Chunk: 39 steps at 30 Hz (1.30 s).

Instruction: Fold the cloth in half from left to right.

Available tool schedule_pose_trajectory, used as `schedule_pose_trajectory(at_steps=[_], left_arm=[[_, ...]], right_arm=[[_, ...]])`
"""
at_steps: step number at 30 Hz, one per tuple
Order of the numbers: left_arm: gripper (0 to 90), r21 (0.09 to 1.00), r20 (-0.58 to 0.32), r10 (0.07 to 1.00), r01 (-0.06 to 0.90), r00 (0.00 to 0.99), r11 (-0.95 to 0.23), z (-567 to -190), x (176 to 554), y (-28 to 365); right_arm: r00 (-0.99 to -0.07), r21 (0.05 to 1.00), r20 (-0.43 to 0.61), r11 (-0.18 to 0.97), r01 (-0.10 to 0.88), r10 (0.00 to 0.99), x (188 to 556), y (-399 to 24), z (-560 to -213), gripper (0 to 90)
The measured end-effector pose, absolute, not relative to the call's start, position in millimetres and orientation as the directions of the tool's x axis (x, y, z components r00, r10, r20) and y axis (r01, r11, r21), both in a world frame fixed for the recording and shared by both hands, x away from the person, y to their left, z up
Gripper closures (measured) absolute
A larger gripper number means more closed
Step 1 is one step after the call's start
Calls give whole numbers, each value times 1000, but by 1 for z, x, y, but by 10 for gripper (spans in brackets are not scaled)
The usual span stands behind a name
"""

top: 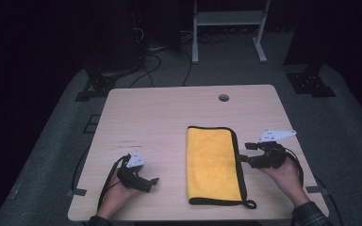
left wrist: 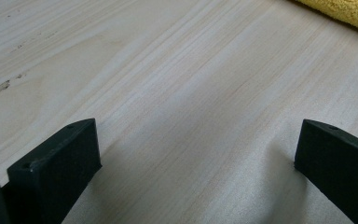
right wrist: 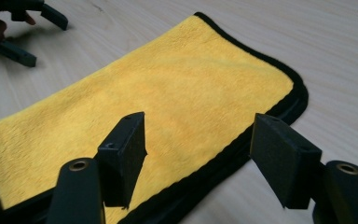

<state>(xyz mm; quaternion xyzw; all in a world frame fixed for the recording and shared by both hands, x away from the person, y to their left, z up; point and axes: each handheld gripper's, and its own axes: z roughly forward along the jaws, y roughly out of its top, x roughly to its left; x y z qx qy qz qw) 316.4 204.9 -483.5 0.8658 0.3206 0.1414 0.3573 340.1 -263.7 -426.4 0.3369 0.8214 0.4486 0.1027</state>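
Two tongs rest low over the desk (top: 169,113), one in each hand. At the left, the left tongs (top: 154,181) lie close to the wood with their jaws set wide apart and nothing between them; in the left gripper view bare wood shows between the jaws, and the yellow cloth (top: 213,162) peeks in beyond them. That cloth, folded and edged in black, lies flat on the desk between the two tongs, nearer the right pair. At the right, the right tongs (top: 243,153) hover just beside the cloth's long black edge, jaws apart and empty, not pressing on the cloth.
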Motion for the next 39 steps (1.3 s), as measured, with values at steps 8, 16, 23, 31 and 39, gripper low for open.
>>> schedule_pose_trajectory(at_steps=[8,16,23,31,39], left_arm=[[0,710,15,656,454,755,-539,-484,317,205],[0,710,14,655,454,756,-539,-484,317,204],[0,712,14,652,450,758,-539,-484,318,204],[0,720,-18,650,460,760,-519,-476,331,198],[41,754,-36,634,437,772,-490,-457,362,179]], right_arm=[[-741,799,125,375,470,660,372,-259,-429,354],[-708,797,109,365,482,698,405,-258,-435,401],[-675,753,90,393,527,732,439,-252,-449,402],[-634,745,103,363,560,766,466,-249,-470,434],[-626,739,93,368,565,774,471,-247,-479,439]])
